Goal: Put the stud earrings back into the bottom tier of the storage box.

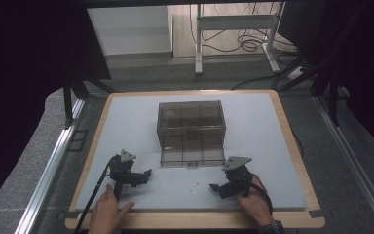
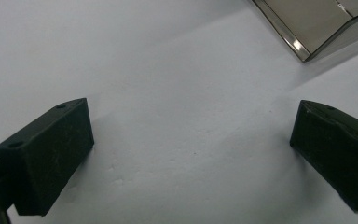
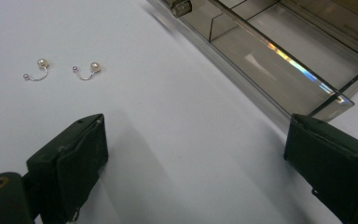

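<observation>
Two small pearl earrings on thin wire hooks lie side by side on the white mat, one (image 3: 39,69) to the left of the other (image 3: 89,71); in the high view they are tiny specks (image 1: 193,187). My right gripper (image 3: 196,158) is open and empty, its jaws pointing along the mat just short of the earrings; from above it sits at the front right (image 1: 217,189). My left gripper (image 1: 145,176) rests at the front left, also open (image 2: 191,154), with bare mat between its jaws. A smoky clear compartment box (image 1: 191,124) stands mid-table, its lid (image 1: 192,157) folded flat toward me.
The white mat (image 1: 263,146) covers a wooden table top. The lid's corner (image 2: 317,23) reaches into the left gripper view, and its divided panel (image 3: 279,60) runs along the right gripper view. Desk legs and cables (image 1: 243,44) lie beyond the table.
</observation>
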Available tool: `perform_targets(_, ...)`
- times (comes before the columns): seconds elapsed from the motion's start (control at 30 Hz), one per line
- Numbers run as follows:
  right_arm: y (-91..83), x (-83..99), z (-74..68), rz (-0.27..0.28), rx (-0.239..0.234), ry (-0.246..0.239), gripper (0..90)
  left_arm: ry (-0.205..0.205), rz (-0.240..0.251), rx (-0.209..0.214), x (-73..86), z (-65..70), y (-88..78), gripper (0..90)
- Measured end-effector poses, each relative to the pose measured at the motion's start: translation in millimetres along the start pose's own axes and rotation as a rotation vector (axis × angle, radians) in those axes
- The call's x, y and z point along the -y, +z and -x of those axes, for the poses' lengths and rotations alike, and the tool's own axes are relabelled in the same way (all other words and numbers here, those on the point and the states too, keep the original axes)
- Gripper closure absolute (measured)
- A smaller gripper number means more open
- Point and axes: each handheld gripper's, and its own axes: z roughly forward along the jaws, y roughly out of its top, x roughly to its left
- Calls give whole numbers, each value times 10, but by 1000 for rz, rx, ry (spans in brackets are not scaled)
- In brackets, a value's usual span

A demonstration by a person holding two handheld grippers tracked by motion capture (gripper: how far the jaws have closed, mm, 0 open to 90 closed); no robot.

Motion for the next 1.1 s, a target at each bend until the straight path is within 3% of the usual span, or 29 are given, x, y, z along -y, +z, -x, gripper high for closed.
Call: perform_targets(1.1,-2,-6,1,-5,-3,7,56,7,-5,-2,1,-1,-3,0)
